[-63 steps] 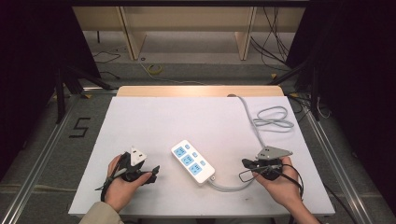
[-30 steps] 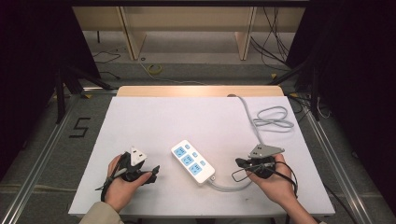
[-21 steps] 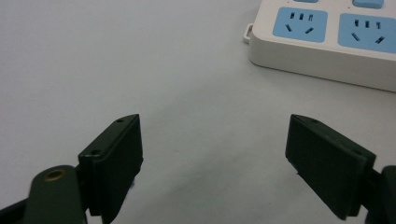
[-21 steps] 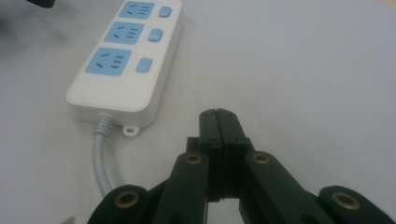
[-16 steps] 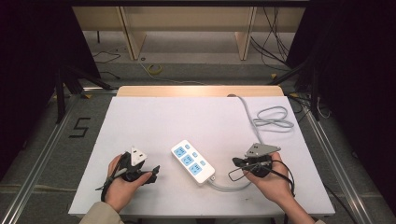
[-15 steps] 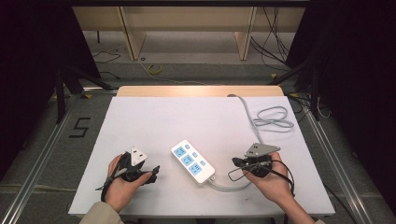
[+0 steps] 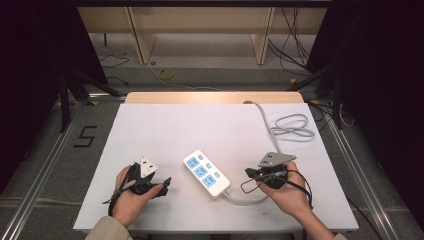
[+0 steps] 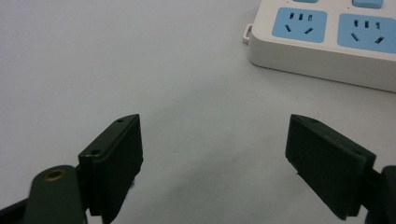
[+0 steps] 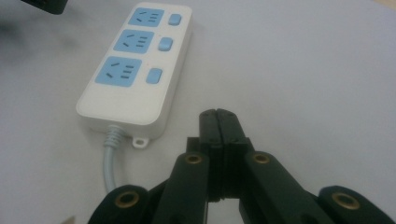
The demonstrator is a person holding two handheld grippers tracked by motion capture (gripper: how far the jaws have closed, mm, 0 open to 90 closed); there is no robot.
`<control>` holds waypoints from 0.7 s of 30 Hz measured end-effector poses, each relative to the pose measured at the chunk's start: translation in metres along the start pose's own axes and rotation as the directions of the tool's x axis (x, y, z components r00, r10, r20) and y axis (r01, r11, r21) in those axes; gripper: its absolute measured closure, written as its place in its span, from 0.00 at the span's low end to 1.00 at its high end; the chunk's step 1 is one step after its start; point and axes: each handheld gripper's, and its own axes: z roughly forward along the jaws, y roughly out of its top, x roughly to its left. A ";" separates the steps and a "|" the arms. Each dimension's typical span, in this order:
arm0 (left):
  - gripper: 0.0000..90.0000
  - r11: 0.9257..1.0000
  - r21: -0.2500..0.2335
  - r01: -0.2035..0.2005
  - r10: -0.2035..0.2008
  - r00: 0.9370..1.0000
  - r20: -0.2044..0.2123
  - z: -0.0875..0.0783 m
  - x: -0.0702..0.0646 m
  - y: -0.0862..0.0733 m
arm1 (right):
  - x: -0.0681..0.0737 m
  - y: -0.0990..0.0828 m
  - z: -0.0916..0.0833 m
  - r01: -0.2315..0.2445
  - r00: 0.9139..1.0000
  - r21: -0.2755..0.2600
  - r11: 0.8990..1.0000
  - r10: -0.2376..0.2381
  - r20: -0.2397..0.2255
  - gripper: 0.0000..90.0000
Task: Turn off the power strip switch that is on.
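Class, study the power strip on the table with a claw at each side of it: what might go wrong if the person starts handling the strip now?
1. The right claw is shut beside the power strip's cable end; going in that way, it would probably push the strip rather than grasp it.
2. The left claw is open with nothing between its jaws; it may nudge the strip askew.
3. The grey cable lies looped near the table edge and might drag or snag.

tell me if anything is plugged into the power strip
Nothing is plugged in: all three blue sockets on the power strip are bare in the right gripper view.
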 end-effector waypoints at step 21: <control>0.21 1.000 -0.001 0.002 -0.002 1.000 0.001 0.000 0.000 0.000 | 0.006 0.009 0.007 0.016 1.000 0.018 1.000 -0.016 -0.022 1.00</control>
